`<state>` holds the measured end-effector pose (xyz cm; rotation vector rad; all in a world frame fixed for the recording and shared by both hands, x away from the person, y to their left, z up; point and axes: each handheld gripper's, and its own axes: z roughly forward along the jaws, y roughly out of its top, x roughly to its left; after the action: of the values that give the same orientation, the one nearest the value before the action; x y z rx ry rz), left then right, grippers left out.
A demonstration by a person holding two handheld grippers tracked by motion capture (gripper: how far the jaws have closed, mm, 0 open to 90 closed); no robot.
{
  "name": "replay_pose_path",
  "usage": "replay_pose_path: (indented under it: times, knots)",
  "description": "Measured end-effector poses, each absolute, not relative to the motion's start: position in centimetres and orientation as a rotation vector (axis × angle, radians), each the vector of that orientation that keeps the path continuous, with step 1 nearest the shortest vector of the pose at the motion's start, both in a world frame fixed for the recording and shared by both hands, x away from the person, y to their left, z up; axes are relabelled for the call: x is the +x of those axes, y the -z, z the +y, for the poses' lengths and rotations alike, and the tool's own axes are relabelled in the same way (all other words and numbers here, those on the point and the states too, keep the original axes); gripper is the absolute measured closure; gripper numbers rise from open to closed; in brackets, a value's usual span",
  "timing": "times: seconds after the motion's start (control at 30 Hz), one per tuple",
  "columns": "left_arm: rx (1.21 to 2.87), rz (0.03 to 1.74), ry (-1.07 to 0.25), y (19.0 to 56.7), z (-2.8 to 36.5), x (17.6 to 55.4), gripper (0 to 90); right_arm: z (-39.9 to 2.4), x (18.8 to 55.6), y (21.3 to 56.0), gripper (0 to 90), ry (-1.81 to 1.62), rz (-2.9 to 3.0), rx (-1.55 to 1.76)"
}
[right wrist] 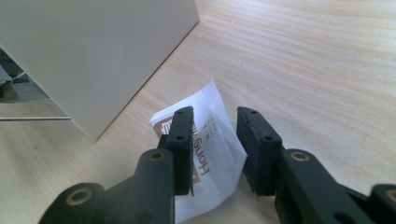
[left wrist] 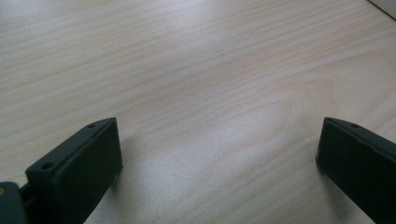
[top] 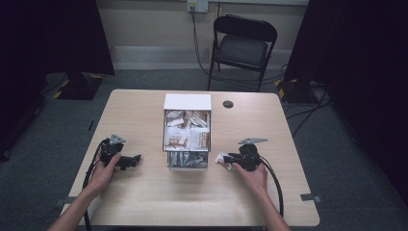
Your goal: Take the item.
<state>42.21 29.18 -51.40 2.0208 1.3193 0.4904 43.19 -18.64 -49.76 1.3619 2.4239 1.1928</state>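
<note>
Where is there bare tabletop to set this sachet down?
Bare wood lies between the box and the left gripper, along the near edge between both hands, and right of the right gripper. It is tight where the sachet sits against the box's right wall.

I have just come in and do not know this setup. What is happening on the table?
A person sits at a wooden table with a hand-held gripper in each hand. The right hand-held gripper has a white sachet between its jaws, which stand apart, beside a box full of similar sachets. The left hand-held gripper rests open on bare wood, holding nothing.
</note>
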Motion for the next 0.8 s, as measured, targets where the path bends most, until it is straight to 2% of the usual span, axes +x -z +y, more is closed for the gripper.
replay_pose_path:
  times: [0.17, 0.53, 0.6, 0.63, 0.8]
  knots:
    - [2.021, 1.319, -0.491, 51.4, 29.2, 42.2, 0.0, -18.6, 43.2, 49.7, 57.3, -1.198, 2.411, 1.376]
    - [2.022, 1.319, -0.491, 51.4, 29.2, 42.2, 0.0, -18.6, 43.5, 49.5, 30.3, -1.212, 2.39, 1.409]
    - [2.022, 1.319, -0.491, 51.4, 29.2, 42.2, 0.0, -18.7, 43.5, 49.4, 29.7, -1.214, 2.386, 1.413]
    - [2.022, 1.319, -0.491, 51.4, 29.2, 42.2, 0.0, -18.8, 43.4, 49.1, 25.9, -1.22, 2.364, 1.408]
    - [2.022, 1.319, -0.491, 51.4, 29.2, 42.2, 0.0, -19.2, 43.2, 48.2, 23.4, -1.254, 2.31, 1.427]
